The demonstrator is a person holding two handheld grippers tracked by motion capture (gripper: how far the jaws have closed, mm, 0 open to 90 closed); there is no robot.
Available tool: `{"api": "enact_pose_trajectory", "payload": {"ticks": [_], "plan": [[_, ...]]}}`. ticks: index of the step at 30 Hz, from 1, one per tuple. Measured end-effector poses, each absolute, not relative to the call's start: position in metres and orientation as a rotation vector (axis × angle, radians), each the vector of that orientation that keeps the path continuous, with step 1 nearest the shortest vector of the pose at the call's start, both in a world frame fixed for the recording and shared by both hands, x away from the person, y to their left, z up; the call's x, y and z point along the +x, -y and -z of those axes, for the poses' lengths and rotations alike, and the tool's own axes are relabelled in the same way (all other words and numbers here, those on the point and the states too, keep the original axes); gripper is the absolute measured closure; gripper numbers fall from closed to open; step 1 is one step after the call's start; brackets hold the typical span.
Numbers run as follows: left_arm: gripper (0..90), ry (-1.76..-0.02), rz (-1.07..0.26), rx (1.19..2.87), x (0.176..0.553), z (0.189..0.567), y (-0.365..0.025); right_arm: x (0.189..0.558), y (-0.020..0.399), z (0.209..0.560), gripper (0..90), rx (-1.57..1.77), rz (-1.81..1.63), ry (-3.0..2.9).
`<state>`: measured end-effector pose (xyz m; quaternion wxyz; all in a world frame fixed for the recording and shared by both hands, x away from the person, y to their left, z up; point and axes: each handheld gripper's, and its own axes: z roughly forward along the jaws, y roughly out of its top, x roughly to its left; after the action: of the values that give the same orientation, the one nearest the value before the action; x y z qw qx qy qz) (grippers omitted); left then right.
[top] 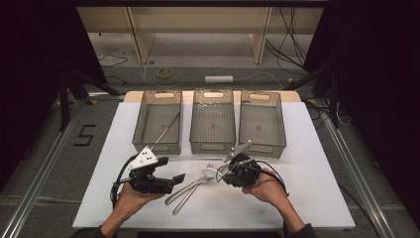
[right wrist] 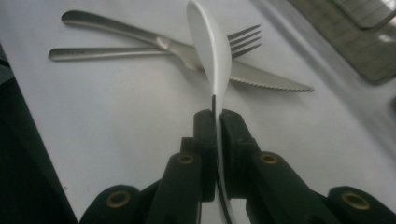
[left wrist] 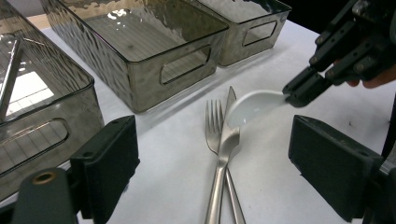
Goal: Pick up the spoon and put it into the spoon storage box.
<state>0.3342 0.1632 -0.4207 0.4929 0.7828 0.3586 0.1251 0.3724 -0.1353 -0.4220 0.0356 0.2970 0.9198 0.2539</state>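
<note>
My right gripper [right wrist: 217,116] is shut on the handle of a white plastic spoon [right wrist: 210,46], held on edge just above the table. In the high view the right gripper [top: 221,173] sits right of centre with the spoon [top: 208,173] pointing left. Under the spoon, a steel fork [right wrist: 140,51] and a serrated steel knife [right wrist: 261,77] lie crossed on the white table. My left gripper [left wrist: 219,163] stands open and holds nothing, facing the fork [left wrist: 215,123], the knife [left wrist: 229,140] and the spoon [left wrist: 254,105]. From above, the left gripper [top: 171,169] is at the front left.
Three clear grey bins stand in a row at the back of the table: left [top: 156,147], middle [top: 212,147] and right [top: 262,148]. A thin metal stick [top: 166,130] leans in the left bin. The white tabletop [top: 307,163] ends at dark floor on both sides.
</note>
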Motion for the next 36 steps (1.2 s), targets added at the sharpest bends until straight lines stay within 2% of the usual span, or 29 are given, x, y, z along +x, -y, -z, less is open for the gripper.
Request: {"api": "enact_pose_trajectory", "payload": {"ticks": [16,36], "plan": [[15.4,-0.869,-0.303,1.894,0.334,0.421,-0.162,0.408,0.142,0.395,86.2,0.989,-0.889,-2.672],[15.4,-0.865,-0.302,1.892,0.335,0.421,-0.163,0.462,0.119,0.370,86.2,1.068,-0.953,-2.549]]}}
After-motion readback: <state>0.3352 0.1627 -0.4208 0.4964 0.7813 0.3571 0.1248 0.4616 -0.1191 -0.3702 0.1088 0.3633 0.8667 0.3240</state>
